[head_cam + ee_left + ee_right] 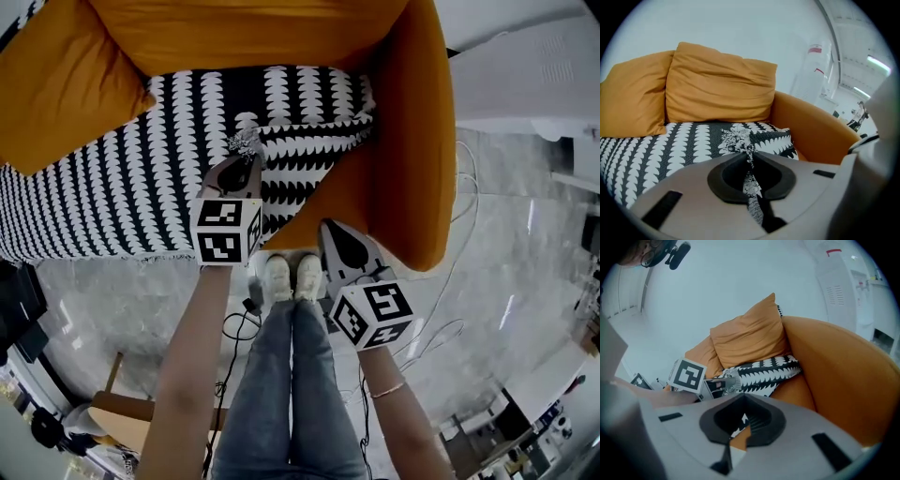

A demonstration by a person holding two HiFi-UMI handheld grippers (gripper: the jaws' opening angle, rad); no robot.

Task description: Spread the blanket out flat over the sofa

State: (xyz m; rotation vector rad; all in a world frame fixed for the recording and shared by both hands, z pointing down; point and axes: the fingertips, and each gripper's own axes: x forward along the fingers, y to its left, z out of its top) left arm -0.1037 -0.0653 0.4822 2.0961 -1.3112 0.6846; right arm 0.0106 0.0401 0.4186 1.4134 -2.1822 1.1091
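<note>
While I stand at the front edge of the sofa, the head view shows my left claw clenched on a bunched pinch of the black-and-white blanket. The blanket covers the seat from the left end to the right arm. It lies doubled over near the right front corner, where a patch of bare orange seat shows. My right claw hangs at the seat's front edge, near the right arm, apart from the blanket. Its jaws are together. My shoes stand on the pale floor between the two claws.

In the left gripper view, the left claw has both pads pressed on a thin ridge of blanket. The ridge runs back between the jaws, and the fabric gathers into a crumpled peak just past the tips. Two orange cushions lean against the sofa back behind the blanket.

In the right gripper view, the right claw is clenched tip to tip and grasps nothing. Beyond it, the left claw sits at the blanket's near edge. The right arm of the sofa rises beside the blanket.
</note>
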